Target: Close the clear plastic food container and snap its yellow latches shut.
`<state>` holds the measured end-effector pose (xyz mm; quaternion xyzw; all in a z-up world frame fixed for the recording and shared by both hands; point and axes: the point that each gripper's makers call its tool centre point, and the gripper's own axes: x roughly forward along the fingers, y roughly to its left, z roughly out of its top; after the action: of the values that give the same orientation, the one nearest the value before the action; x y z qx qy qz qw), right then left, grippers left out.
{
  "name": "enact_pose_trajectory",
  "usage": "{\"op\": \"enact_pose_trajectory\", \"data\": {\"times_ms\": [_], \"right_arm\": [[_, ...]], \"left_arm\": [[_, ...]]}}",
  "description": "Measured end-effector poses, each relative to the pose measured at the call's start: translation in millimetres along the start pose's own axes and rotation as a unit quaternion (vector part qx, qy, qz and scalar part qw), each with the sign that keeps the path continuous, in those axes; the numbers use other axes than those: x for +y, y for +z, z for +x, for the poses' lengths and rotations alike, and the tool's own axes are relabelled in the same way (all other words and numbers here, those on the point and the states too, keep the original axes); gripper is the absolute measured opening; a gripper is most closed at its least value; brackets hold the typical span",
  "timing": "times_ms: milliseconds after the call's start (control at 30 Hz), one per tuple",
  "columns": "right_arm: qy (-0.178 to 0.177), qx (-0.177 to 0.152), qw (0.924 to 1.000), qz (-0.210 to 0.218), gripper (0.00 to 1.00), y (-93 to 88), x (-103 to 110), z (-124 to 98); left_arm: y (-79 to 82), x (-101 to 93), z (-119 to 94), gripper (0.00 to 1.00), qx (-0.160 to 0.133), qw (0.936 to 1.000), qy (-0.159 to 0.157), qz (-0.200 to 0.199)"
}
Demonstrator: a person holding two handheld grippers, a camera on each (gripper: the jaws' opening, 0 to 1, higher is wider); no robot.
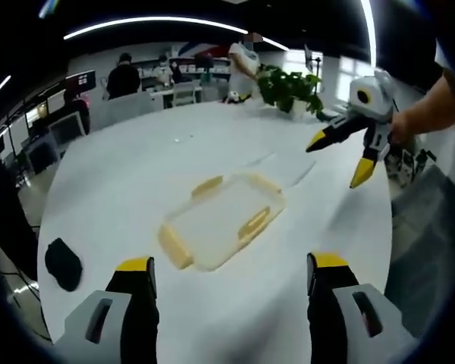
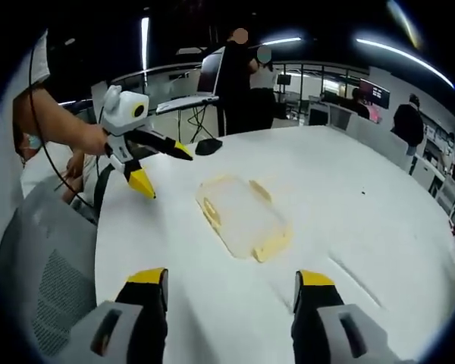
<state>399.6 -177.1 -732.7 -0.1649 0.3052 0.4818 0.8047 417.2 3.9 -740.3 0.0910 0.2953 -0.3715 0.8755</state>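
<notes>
The clear plastic container (image 1: 224,221) with yellow latches (image 1: 255,221) is seen lying on the white worktop (image 1: 129,182), ahead of both pairs of jaws and touched by neither. The left gripper (image 1: 231,277) and right gripper (image 2: 231,288) are held wide open, nothing being gripped.

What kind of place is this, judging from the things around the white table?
Probably an open-plan office or lab. Behind the white table with the clear container there are desks with monitors, people at workstations, and a potted plant. Strip lights run along the dark ceiling.
</notes>
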Motion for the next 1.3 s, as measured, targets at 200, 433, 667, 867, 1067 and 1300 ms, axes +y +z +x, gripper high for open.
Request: {"op": "enact_pose_trajectory", "data": {"times_ms": [200,433,667,867,1067,1300], "right_arm": [[0.014,0.015,0.9995,-0.026,0.63,0.1,-2,7],[0.028,0.027,0.9979,-0.052,0.62,0.7,-9,15],[0.039,0.031,0.9972,-0.056,0.62,2.6,-19,22],[0.046,0.038,0.9959,-0.068,0.61,3.0,-25,28],[0.056,0.05,0.9931,-0.09,0.6,0.1,-28,34],[0.068,0.06,0.9892,-0.114,0.6,2.5,-29,42]], "left_arm": [[-0.5,7.5,3,0.78,0.008,0.9999,-0.007,0.01],[-3.9,14.5,7,0.76,0.023,0.9994,-0.014,0.021],[-6.6,16.0,12,0.74,0.033,0.9985,-0.026,0.033],[-6.9,21.0,17,0.74,0.041,0.9977,-0.034,0.043],[-5.7,23.5,23,0.73,0.049,0.9958,-0.048,0.062],[-5.1,27.1,30,0.73,0.055,0.994,-0.057,0.075]]}}
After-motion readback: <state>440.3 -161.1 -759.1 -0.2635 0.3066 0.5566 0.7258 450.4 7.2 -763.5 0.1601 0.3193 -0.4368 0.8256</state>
